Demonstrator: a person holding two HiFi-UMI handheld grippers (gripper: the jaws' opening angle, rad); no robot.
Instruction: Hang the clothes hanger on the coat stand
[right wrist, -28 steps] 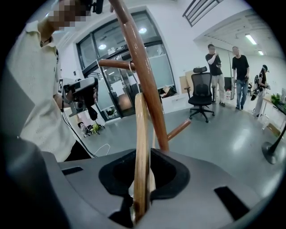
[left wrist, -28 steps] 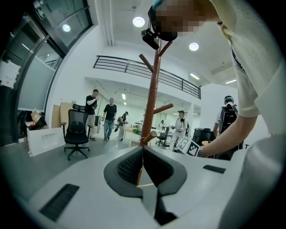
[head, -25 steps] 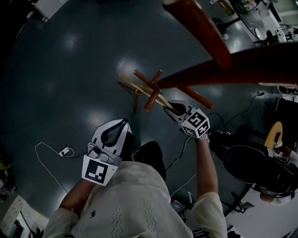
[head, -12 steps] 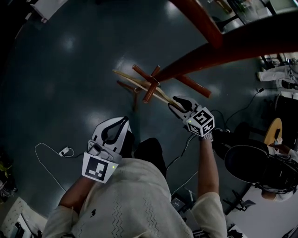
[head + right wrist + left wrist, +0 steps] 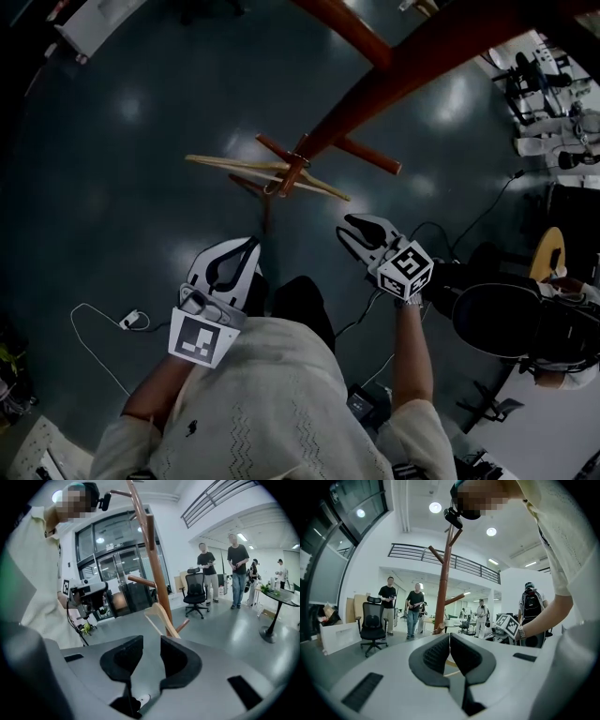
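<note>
The reddish-brown coat stand [image 5: 375, 98] rises from the floor ahead of me. A pale wooden clothes hanger [image 5: 246, 167] hangs from one of its lower pegs [image 5: 292, 176], tilted roughly level in the head view. My right gripper [image 5: 354, 228] is open and empty, a short way back from the hanger's near end. In the right gripper view the hanger [image 5: 161, 616] and the stand's trunk [image 5: 152, 559] lie beyond the parted jaws of the right gripper [image 5: 151, 641]. My left gripper [image 5: 246, 251] is shut and empty, held low near my body. In its own view the left gripper [image 5: 449, 637] faces the stand [image 5: 443, 588].
A white cable with a plug [image 5: 131, 321] lies on the dark floor at the left. A black office chair [image 5: 511, 323] stands close on my right. Two people [image 5: 221, 569] stand by another office chair [image 5: 196, 595], and a round table [image 5: 281, 597] is further right.
The right gripper has opened, let go of the hanger and drawn back toward me. The hanger now hangs on the stand's peg and has swung left. The left gripper has stayed put.
</note>
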